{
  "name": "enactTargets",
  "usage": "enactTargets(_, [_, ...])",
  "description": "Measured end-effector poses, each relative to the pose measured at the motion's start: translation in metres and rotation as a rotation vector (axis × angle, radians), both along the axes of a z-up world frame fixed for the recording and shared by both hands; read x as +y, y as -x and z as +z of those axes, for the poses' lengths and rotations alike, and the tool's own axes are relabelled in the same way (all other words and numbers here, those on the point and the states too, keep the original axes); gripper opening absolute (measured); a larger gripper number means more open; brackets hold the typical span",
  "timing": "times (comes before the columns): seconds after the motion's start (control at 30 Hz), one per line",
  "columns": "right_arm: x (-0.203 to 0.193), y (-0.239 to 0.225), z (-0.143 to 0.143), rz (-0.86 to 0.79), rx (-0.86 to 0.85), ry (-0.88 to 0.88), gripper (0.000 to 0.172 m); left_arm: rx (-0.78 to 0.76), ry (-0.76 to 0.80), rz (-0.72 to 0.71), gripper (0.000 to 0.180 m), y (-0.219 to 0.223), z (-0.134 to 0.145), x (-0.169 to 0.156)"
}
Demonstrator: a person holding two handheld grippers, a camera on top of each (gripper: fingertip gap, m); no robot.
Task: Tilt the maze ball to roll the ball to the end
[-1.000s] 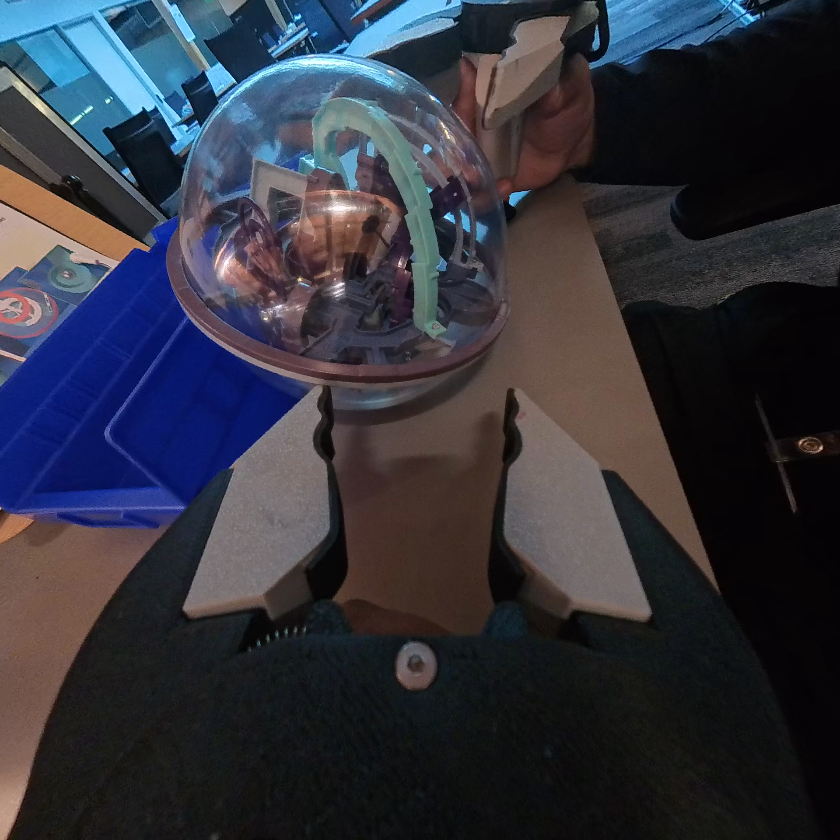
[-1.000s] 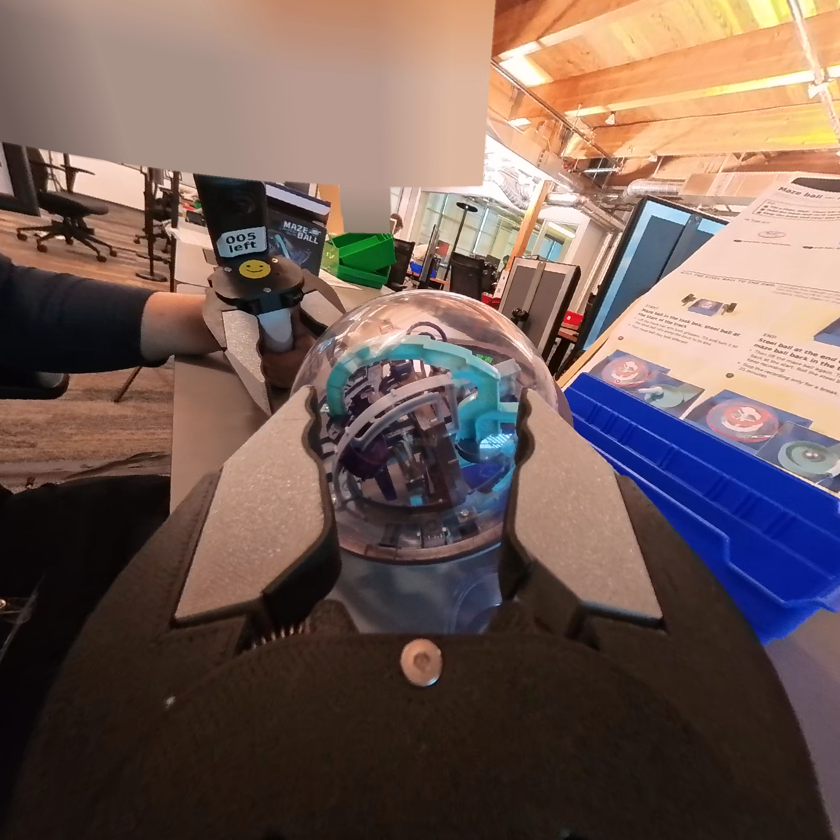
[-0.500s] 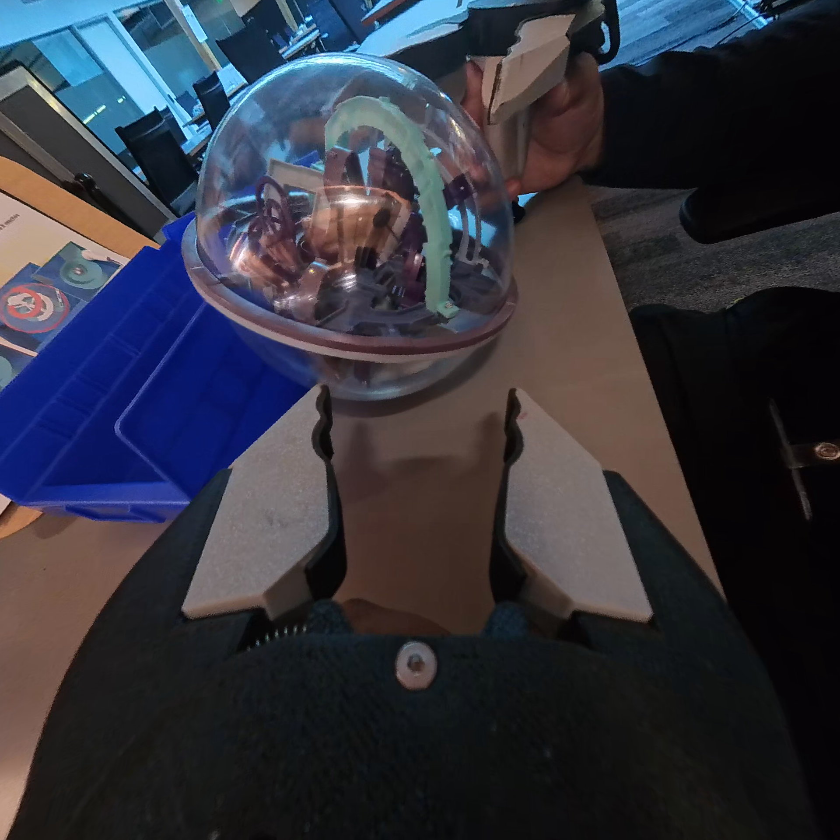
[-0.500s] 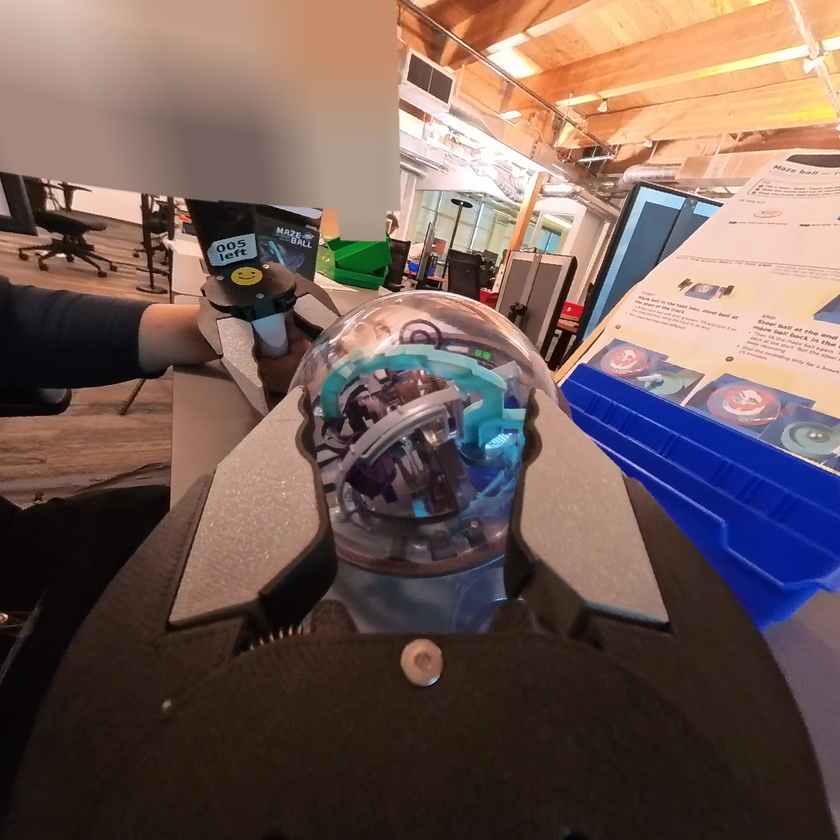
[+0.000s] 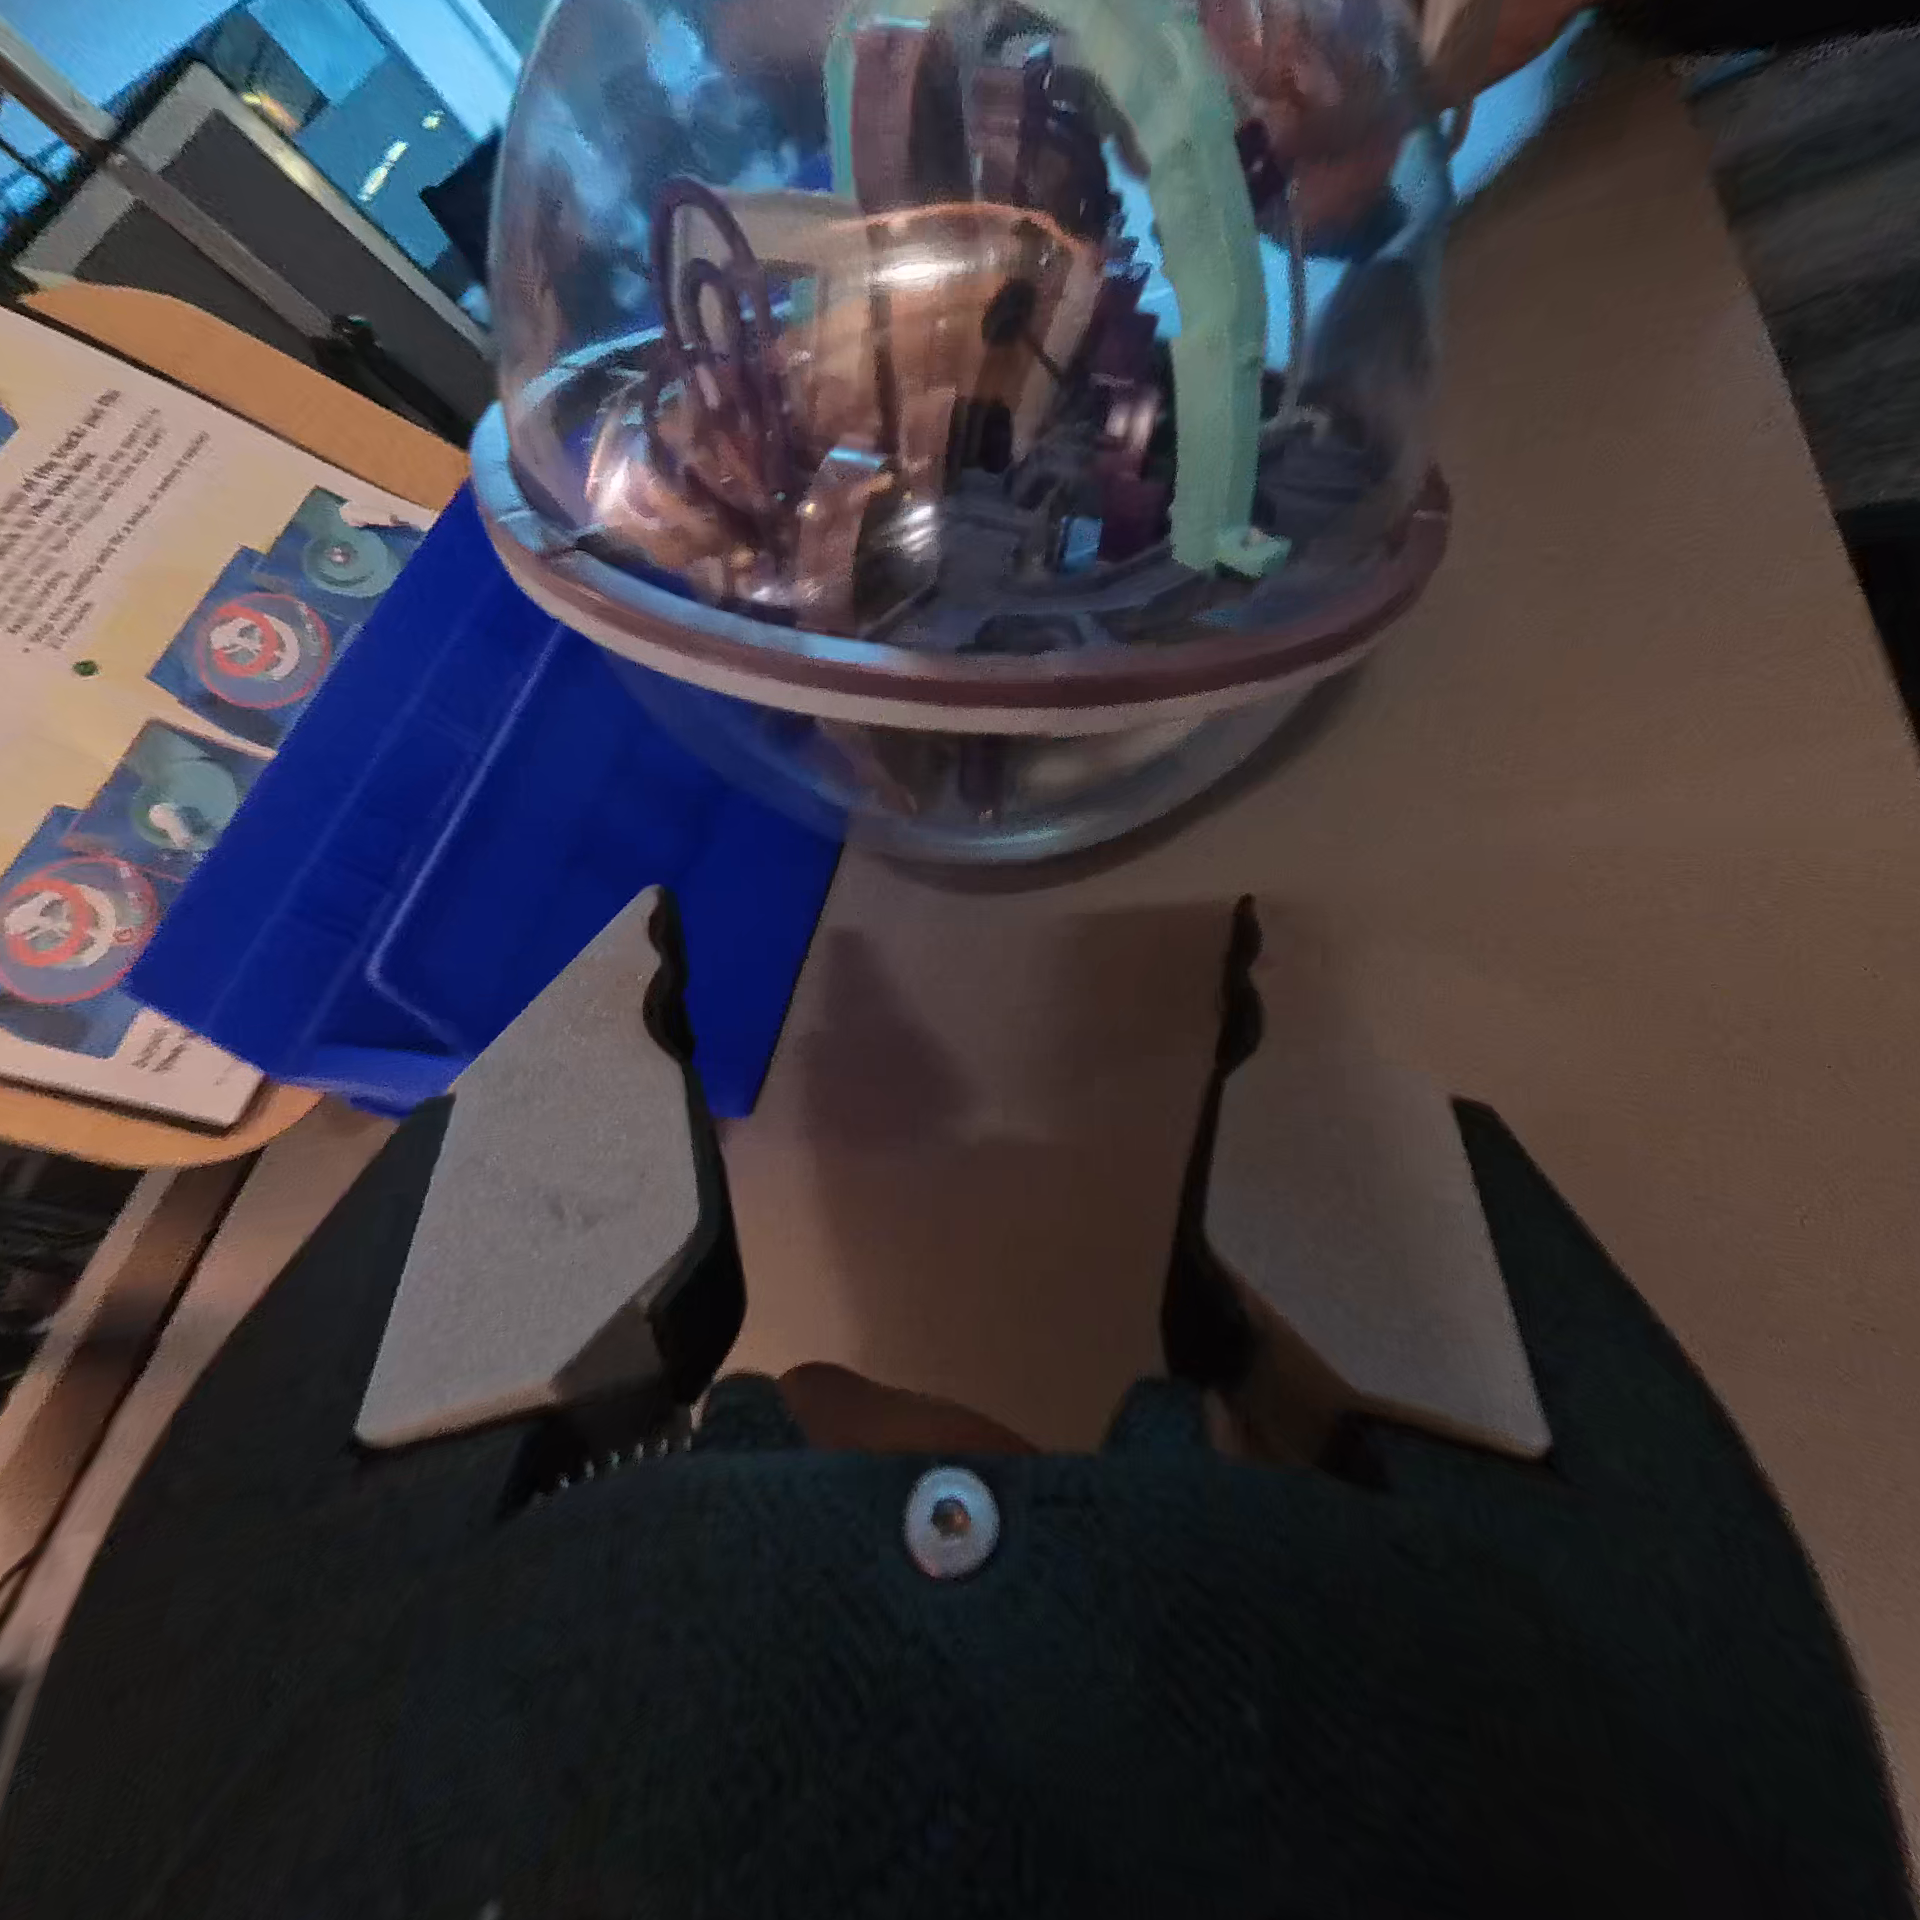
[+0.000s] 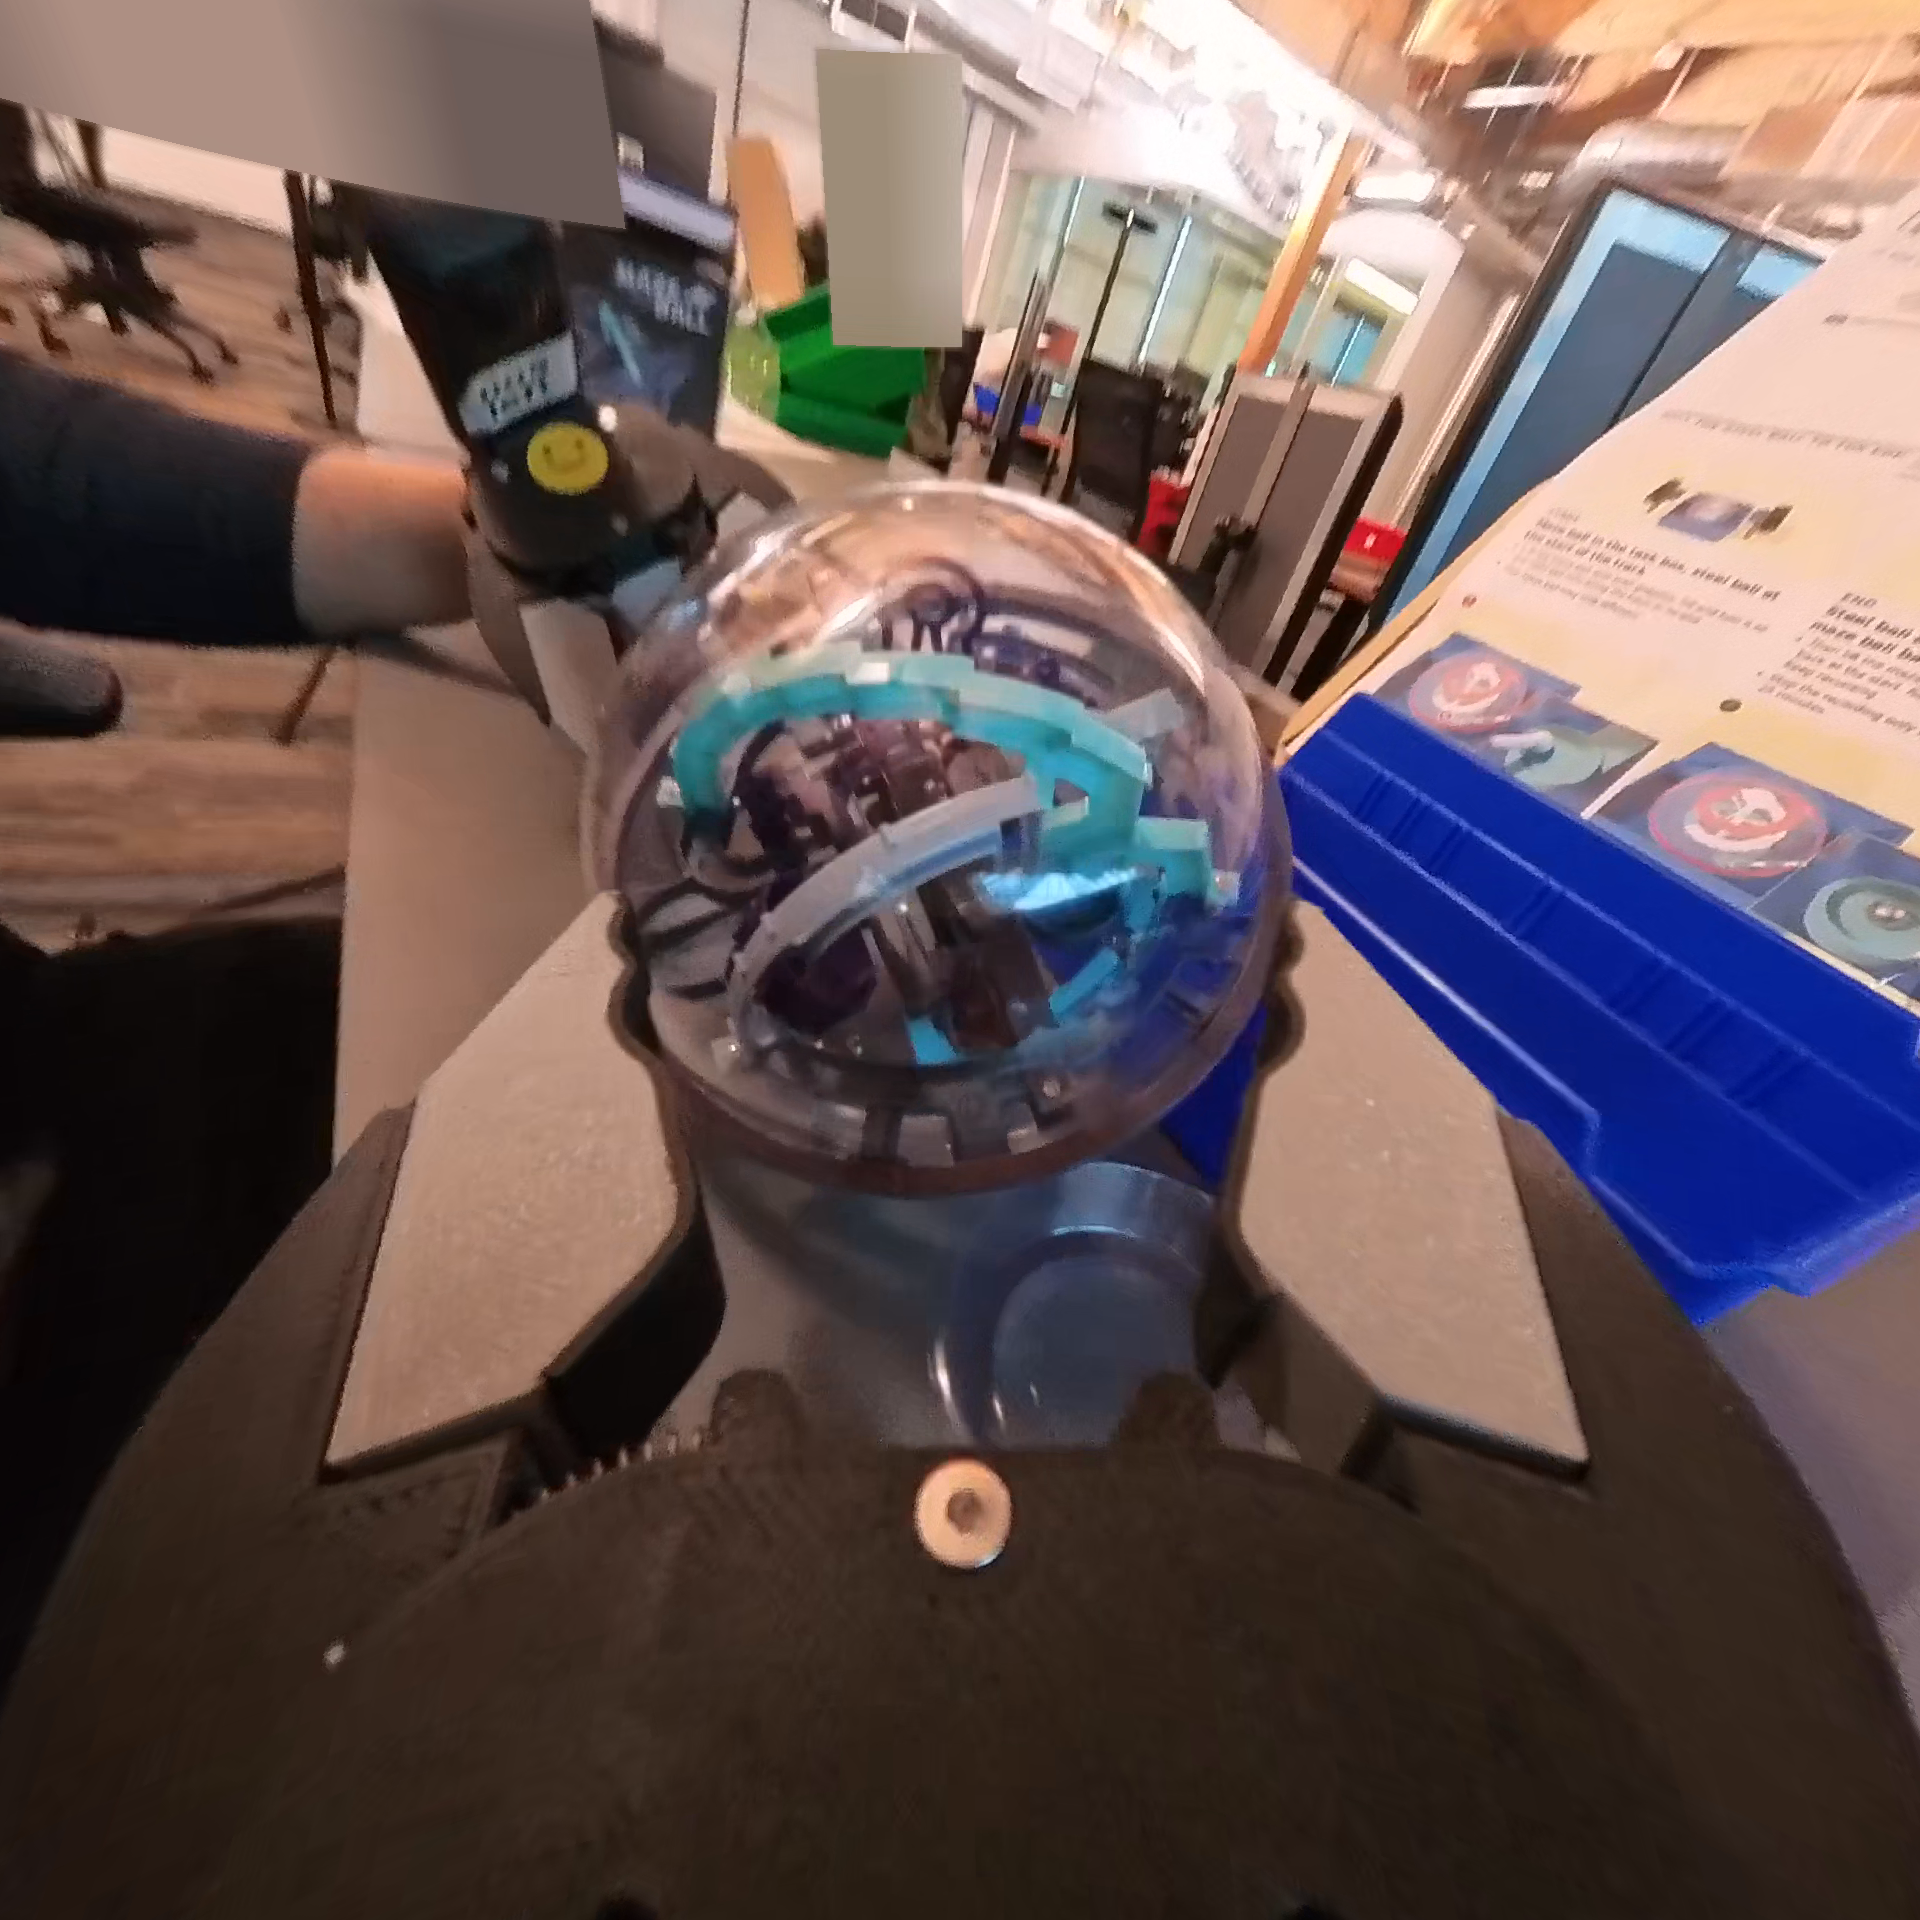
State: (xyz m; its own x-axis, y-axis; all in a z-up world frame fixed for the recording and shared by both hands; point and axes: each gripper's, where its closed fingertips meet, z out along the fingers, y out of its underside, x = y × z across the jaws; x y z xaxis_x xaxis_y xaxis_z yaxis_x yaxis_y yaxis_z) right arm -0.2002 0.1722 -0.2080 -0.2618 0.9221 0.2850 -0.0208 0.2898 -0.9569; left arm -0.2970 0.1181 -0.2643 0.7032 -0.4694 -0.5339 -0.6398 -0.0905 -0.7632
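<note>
Two claws, one clear maze ball (image 5: 956, 416), mid-puzzle over a tan table (image 5: 1558, 883).

From the left claw's camera, left to right:
- Printed sheet (image 5: 135, 644) at the left edge, with a blue bin (image 5: 447, 831) beside it.
- Maze ball filling the upper centre, its lower shell close over the tabletop, shadow right beneath, seam ring roughly level.
- In the lower centre, the left claw (image 5: 951, 935) spread wide and bare, tips just short of the maze ball, touching nothing.

From the right claw's camera, again left to right:
- Sleeve and hand (image 6: 343, 561) at the left edge, bringing the left claw in behind the maze ball.
- Maze ball dead centre, set between the broadly spread fingers of the right claw (image 6: 951, 966), fingertips (image 6: 613, 977) flanking its widest part.
- Blue bin and sheet at the right.

Pressing or merely bracketing: impossible to tell through the blur.

Small steel ball nowhere to be picked out among the teal, grey and purple tracks (image 6: 935, 707), so distance covered along the course unknowable. Judged underway rather than finished: maze ball within reach of both claws and near level, more tilting probably to come, arrival at the end unconfirmed.
</note>
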Motion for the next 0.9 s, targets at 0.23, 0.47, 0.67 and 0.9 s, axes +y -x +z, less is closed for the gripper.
enactTargets(0.23, [-0.002, 0.016, -0.021, 0.039, -0.118, -0.209, 0.131, 0.021, 0.073, -0.047, 0.111, -0.016, -0.01, 0.023])
enactTargets(0.47, [-0.003, 0.026, -0.027, 0.066, -0.076, -0.269, 0.136, -0.006, 0.02, -0.054, 0.121, -0.016, -0.002, 0.027])
enactTargets(0.67, [-0.011, 0.031, -0.028, 0.042, -0.019, -0.37, 0.139, 0.064, -0.052, -0.026, 0.13, -0.016, -0.001, 0.027])
enactTargets(0.9, [-0.017, 0.037, -0.024, 0.031, -0.004, -0.411, 0.141, 0.072, -0.052, -0.017, 0.132, -0.01, -0.002, 0.026])
